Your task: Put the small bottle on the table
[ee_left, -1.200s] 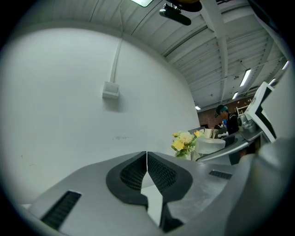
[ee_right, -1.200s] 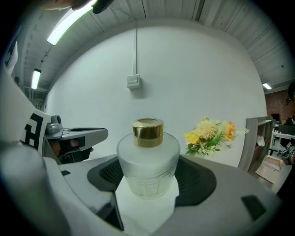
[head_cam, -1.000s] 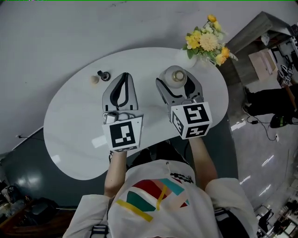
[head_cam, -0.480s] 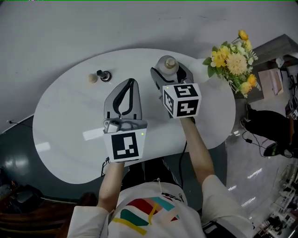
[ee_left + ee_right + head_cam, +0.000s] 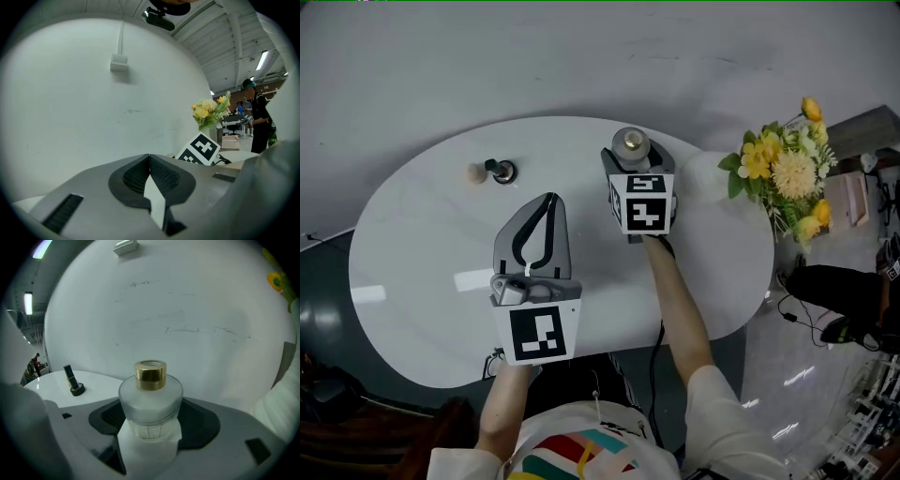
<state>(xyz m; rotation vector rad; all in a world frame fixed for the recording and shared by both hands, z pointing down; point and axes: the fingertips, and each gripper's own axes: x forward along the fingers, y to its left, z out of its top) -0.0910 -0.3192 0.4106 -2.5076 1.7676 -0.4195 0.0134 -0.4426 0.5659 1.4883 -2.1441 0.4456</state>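
Since the table (image 5: 412,281) is a wide white oval with plenty of bare top, I have room for a set-down; yellow flowers (image 5: 783,173) stand at its right end, apart from my right tool (image 5: 150,422); my left tool (image 5: 547,199) hangs over the middle of the table with its jaws pressed together on nothing, so it plays no part here; the right tool is clamped on the small bottle (image 5: 150,397), which has a frosted round body and a gold collar; the pads sit on either side of the lower body and the bottle is upright; in the head view it is over the far side of the table, close to the rim; I cannot tell whether its base touches the top; a small dark item (image 5: 502,172) and a pale ball (image 5: 475,172) just beside it lie toward the far left, well apart from the bottle.

My read is that the step in hand is the set-down; to do it well, hold the bottle upright, bring it a little toward me off the rim, and lower it straight until the base rests flat; only then part the jaws evenly and back out along the jaw line so neither pad drags the wall; frosted glass probably slips, so no twisting; the main risk is a tip over the far edge if I let go too near it.
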